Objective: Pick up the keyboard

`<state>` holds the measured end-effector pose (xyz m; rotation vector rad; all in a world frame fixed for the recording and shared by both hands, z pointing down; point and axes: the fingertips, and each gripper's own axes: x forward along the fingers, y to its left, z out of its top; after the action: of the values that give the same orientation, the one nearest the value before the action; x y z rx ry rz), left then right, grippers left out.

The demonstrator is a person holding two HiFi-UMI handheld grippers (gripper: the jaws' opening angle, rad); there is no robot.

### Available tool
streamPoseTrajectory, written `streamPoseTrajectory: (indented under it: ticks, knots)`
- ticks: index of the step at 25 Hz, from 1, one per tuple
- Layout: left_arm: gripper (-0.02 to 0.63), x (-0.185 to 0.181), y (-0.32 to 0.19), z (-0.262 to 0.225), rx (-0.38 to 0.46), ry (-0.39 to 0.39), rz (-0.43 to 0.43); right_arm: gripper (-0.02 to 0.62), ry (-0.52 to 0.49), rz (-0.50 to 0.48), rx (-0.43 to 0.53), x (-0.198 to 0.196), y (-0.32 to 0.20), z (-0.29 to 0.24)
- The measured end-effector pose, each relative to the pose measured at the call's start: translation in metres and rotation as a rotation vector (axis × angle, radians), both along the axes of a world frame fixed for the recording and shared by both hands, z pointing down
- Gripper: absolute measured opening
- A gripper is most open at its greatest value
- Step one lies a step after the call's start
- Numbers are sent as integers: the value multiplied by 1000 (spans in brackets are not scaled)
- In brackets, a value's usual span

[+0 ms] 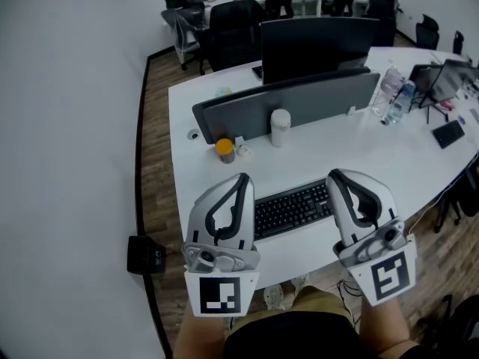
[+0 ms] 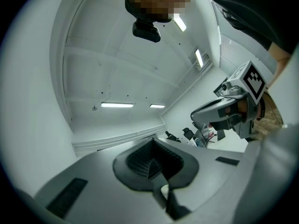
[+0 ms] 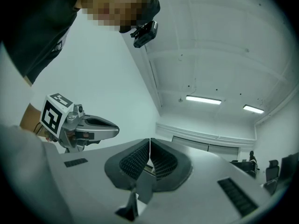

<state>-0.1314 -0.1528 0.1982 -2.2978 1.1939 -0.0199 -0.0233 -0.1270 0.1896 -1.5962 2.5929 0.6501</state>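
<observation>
A black keyboard (image 1: 292, 209) lies flat on the white desk (image 1: 419, 170), near its front edge. In the head view my left gripper (image 1: 243, 176) hovers over the keyboard's left end and my right gripper (image 1: 331, 173) over its right end. Both are tilted slightly upward. The left gripper view shows ribbed pads (image 2: 140, 158) pressed together with nothing between them, and the right gripper (image 2: 224, 113) beside them. The right gripper view shows shut pads (image 3: 161, 160) too, holding nothing, with the left gripper (image 3: 88, 127) alongside. Both gripper views face the ceiling, so the keyboard is hidden there.
Behind the keyboard stand a grey divider screen (image 1: 299, 103), a dark monitor (image 1: 318, 43), a white cylinder (image 1: 280, 128) and an orange-lidded jar (image 1: 224, 150). Water bottles (image 1: 400, 99) stand at the right. A black box (image 1: 146, 254) sits on the floor at the left.
</observation>
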Motion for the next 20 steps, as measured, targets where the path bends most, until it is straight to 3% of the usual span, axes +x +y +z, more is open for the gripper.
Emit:
streamPoseTrajectory:
  ticks: [12, 20]
  knots:
    - [9, 24, -41, -3, -14, -26, -139, 32, -38, -122, -1, 37, -58, 2]
    - [9, 43, -47, 8, -4, 7, -246, 32, -58, -182, -28, 68, -78, 19]
